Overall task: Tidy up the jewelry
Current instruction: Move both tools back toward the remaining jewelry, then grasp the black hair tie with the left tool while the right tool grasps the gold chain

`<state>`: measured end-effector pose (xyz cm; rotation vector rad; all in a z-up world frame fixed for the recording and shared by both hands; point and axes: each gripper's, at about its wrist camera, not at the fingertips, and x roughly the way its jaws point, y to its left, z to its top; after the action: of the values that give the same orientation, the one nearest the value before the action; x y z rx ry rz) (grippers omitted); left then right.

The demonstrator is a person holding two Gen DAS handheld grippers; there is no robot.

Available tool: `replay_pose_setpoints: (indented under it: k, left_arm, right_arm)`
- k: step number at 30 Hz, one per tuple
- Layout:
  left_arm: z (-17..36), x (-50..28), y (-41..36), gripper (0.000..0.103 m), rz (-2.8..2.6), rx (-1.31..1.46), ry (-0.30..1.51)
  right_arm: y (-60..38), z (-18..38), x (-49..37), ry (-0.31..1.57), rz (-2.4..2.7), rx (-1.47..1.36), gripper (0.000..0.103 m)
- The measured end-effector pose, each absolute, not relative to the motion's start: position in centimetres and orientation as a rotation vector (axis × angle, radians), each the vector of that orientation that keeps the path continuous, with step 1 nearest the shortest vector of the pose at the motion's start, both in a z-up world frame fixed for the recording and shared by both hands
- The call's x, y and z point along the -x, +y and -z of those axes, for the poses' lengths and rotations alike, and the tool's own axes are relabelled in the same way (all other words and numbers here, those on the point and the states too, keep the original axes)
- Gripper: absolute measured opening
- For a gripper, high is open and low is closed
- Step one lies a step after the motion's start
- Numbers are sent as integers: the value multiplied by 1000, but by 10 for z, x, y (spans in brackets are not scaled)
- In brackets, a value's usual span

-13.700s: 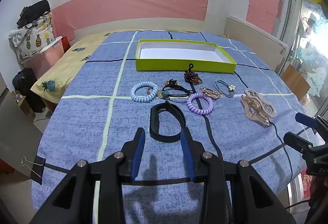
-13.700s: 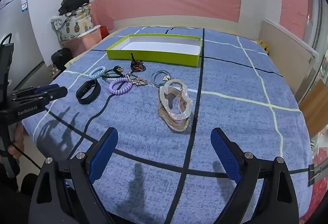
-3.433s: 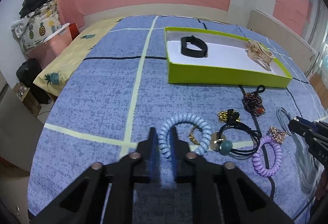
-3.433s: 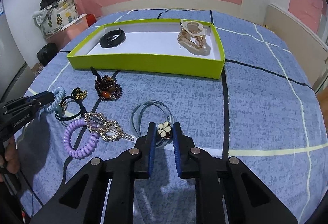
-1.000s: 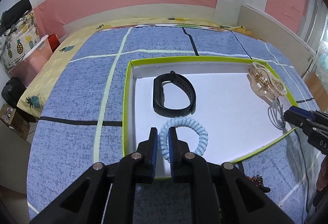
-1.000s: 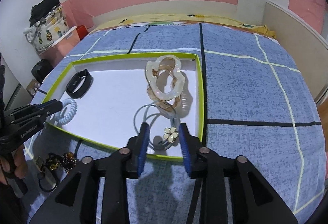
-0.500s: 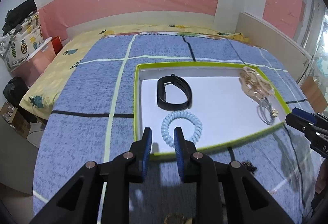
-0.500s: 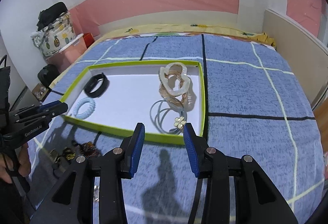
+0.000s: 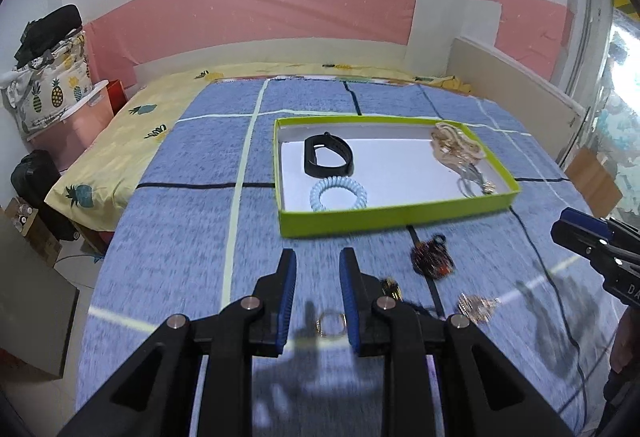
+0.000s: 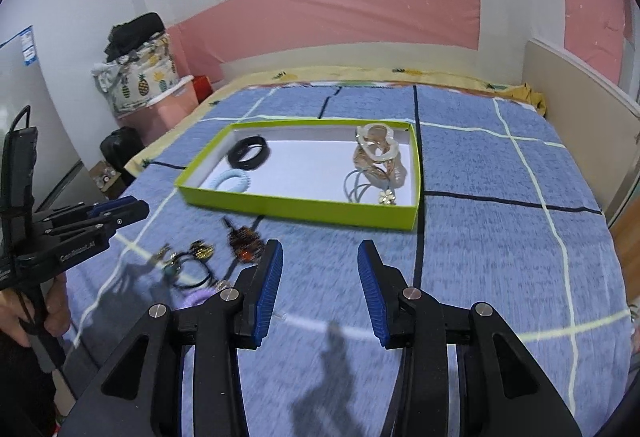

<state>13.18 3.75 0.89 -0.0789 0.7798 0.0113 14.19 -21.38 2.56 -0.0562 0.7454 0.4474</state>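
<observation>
Left wrist view: your left gripper point(image 9: 317, 267) and right gripper point(image 10: 318, 257) hover apart, empty; tangled hair ties point(image 10: 188, 269) beside the green tray point(image 9: 400, 215) could snag together

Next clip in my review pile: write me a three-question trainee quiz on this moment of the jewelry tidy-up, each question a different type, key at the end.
1. True or false: the light blue coil hair tie lies inside the green box.
2. Multiple choice: which item lies outside the box, on the blue bedspread? A) black wristband B) dark beaded hair clip C) flower hair tie
3. Fill in: the left gripper and the right gripper each hold ____.

Key: 1 true. 2 B. 3 nothing; both sets of jaws are open and empty.
</observation>
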Motion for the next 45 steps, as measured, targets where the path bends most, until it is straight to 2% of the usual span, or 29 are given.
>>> replay_pose_setpoints:
  k: [11,22,45]
  left_arm:
    - [-20,-65,36,23,-19,83,707]
    - [-10,-39,37,23,6,112,726]
    - [22,-89,35,25,77,139,818]
  right_arm:
    - [-217,-27,-77,707,-485,66,40]
    - [-209,-14,-72,735,-502,77,40]
    - [-153,32,-140,862,-600,205,40]
